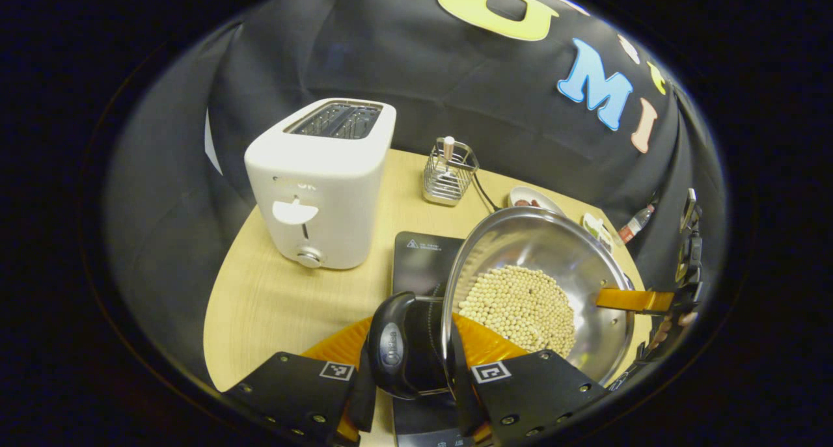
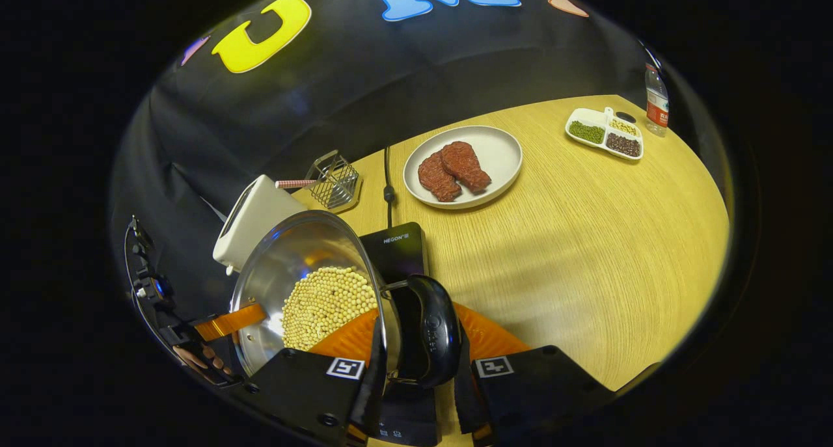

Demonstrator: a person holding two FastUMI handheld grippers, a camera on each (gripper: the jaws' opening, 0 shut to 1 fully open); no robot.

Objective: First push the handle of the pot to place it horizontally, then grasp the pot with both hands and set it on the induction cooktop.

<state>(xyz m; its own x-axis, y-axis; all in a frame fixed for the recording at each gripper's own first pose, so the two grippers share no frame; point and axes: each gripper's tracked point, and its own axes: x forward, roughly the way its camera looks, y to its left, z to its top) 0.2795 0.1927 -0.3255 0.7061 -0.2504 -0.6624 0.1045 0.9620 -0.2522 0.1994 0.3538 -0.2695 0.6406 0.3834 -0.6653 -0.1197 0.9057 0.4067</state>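
Note:
A steel pot (image 1: 553,245) (image 2: 299,252) holding pale beans (image 1: 520,307) (image 2: 325,304) hangs over the black induction cooktop (image 1: 423,258) (image 2: 397,248); whether it touches the cooktop I cannot tell. My left gripper (image 1: 410,349) is shut on the pot's black side handle (image 1: 394,349) at the bottom of the left gripper view. On the opposite rim, my right gripper (image 2: 420,333) is shut on the other black handle (image 2: 433,330). Each gripper also appears across the pot from the other: the right gripper (image 1: 651,300) and the left gripper (image 2: 221,323).
A white toaster (image 1: 322,187) (image 2: 254,219) and a wire rack (image 1: 448,174) (image 2: 333,179) stand behind the cooktop. Farther right on the wooden table are a plate of meat (image 2: 463,166), a divided dish (image 2: 605,133) and a bottle (image 2: 656,102). A cable (image 2: 388,180) runs to the cooktop.

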